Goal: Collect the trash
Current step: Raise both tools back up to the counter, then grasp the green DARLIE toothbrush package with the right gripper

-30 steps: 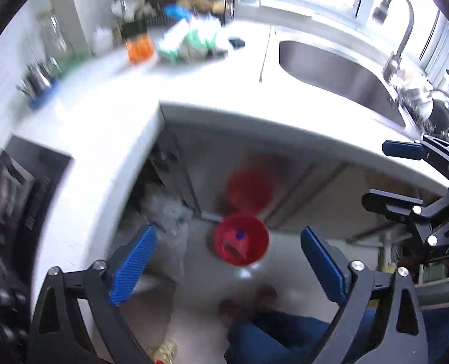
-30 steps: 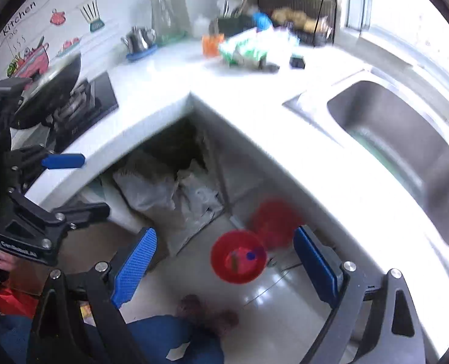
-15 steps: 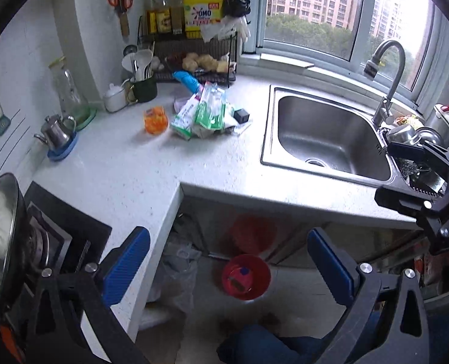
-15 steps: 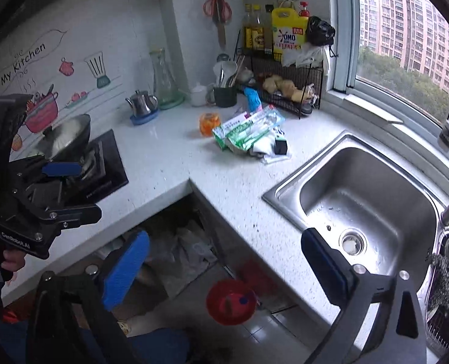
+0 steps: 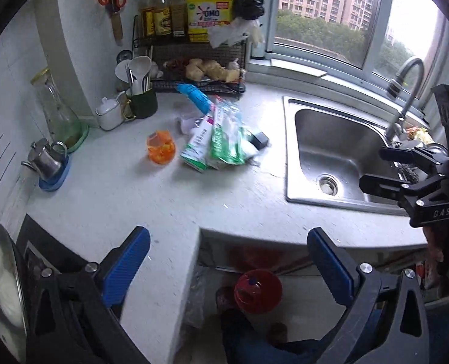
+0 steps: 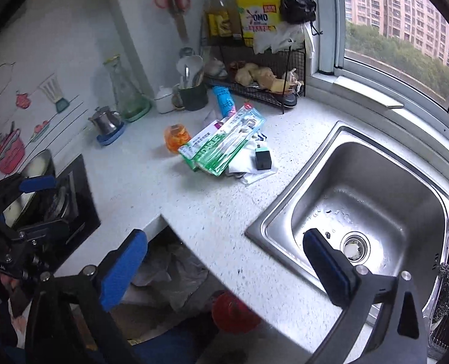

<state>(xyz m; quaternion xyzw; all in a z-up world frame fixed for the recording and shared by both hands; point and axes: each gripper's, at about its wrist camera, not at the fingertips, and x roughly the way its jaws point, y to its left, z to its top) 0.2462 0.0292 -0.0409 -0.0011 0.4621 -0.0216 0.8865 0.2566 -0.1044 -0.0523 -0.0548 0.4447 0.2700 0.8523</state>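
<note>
Both tools stand wide apart with nothing between the pads: left gripper [image 5: 229, 265], right gripper [image 6: 224, 268]. The pile of wrappers [image 5: 221, 139] lies on the counter [image 5: 127, 188], well apart from both, at roughly 12 o'clock from each. The sink [image 6: 373, 200] sits at 2 o'clock from the right gripper. A red bin [image 5: 257, 291] stands on the floor below, between the left fingers [image 5: 124, 268].

Daylight from the window [image 5: 324, 18] at 1 o'clock, overexposed at its far right. Countertop [image 5: 127, 188] evenly lit, soft shadows. Under-counter area dim. Heavy fisheye bend plus black vignette at the corners in both views. Red bin [image 6: 233, 312] motion-smeared; sink [image 6: 366, 200] shows mild glare.
</note>
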